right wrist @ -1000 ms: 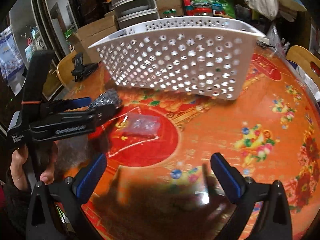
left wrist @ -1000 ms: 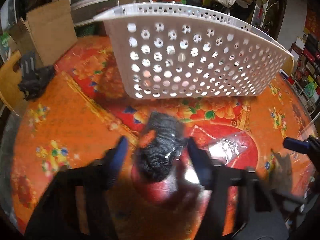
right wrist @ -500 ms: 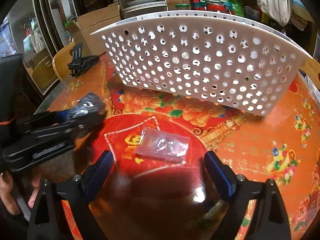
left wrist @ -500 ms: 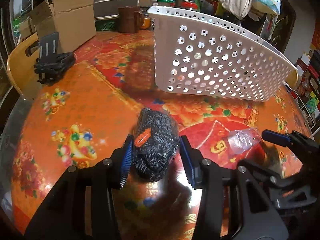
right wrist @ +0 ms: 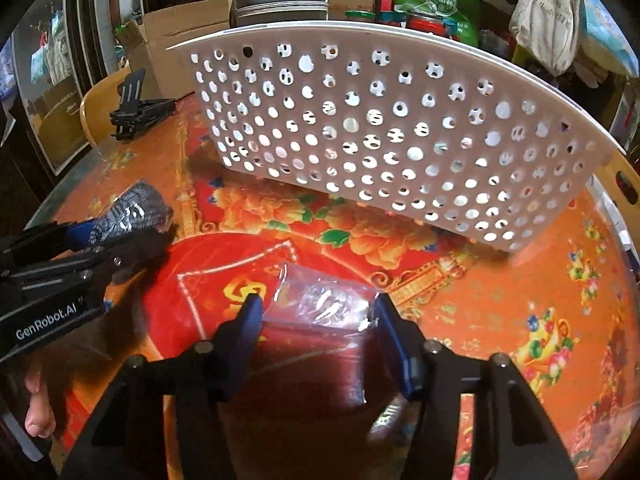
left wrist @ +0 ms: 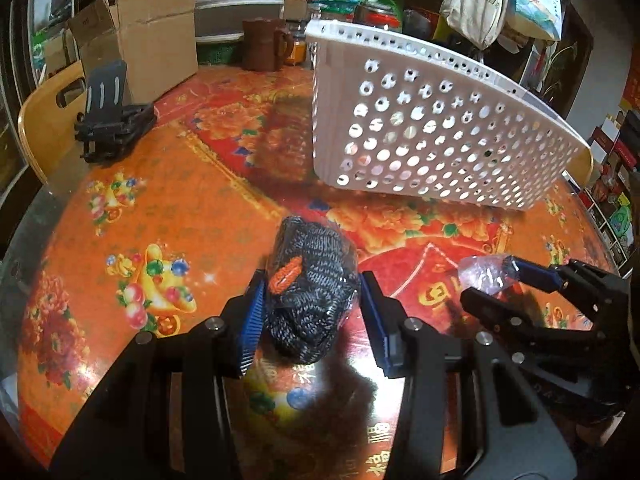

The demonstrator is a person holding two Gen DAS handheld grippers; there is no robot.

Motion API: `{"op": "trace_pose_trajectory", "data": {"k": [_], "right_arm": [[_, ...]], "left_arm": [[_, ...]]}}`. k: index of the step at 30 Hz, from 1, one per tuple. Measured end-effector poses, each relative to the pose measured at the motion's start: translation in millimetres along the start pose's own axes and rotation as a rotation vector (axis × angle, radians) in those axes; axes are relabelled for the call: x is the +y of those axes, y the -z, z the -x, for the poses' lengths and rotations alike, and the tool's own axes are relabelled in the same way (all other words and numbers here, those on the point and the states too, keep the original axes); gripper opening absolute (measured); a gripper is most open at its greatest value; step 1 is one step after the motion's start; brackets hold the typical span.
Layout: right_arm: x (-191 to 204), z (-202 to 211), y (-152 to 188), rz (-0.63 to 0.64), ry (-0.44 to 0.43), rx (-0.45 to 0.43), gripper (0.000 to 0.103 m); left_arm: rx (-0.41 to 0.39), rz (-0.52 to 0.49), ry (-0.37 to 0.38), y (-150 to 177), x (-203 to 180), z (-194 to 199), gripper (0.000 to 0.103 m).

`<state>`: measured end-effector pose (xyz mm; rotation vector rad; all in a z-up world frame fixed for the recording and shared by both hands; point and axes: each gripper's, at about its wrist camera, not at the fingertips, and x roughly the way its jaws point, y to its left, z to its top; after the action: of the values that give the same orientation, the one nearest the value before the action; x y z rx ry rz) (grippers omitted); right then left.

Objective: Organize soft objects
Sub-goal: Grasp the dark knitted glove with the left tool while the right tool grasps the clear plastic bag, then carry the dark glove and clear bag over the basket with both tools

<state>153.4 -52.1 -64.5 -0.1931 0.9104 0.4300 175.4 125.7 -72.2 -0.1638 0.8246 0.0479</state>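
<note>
We've got the left tool [left wrist: 310,312] clamped on a dark knit bundle [left wrist: 312,292] w/ an orange patch, wrapped in clear plastic; blue pads press both sides, and it sits low over the table [left wrist: 160,208], near-centre. The right tool [right wrist: 316,320] is closing around a clear plastic bag [right wrist: 324,300] that lies flat on the red medallion of the tablecloth; the bag is between the pads, right pad at its edge, left pad just beside it, so no firm grip yet. From the left view the bag shows to the right of the bundle. The white holed basket [left wrist: 432,136] stands at the far right of the table, beyond both items, apart from them. A black phone stand [left wrist: 112,128] sits far left, a cardboard box [left wrist: 148,40] behind it.
</note>
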Motion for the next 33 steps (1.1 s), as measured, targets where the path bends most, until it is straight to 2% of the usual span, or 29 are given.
{"op": "trace_pose_trajectory", "data": {"k": [10, 20, 33], "right_arm": [[-21.7, 31.6, 26.3, -0.031, -0.048, -0.051, 0.052], [-40.5, 72.8, 52.3, -0.045, -0.062, -0.107, 0.052], [-64.3, 115.3, 49.6, -0.045, -0.069, -0.182, 0.052]], "left_arm": [[-0.011, -0.020, 0.014, 19.3, -7.7, 15.7, 0.043], [-0.059, -0.056, 0.034, 30.4, -29.5, 47.4, 0.043], [-0.121, -0.084, 0.050, 21.8, -57.0, 87.1, 0.043]]}}
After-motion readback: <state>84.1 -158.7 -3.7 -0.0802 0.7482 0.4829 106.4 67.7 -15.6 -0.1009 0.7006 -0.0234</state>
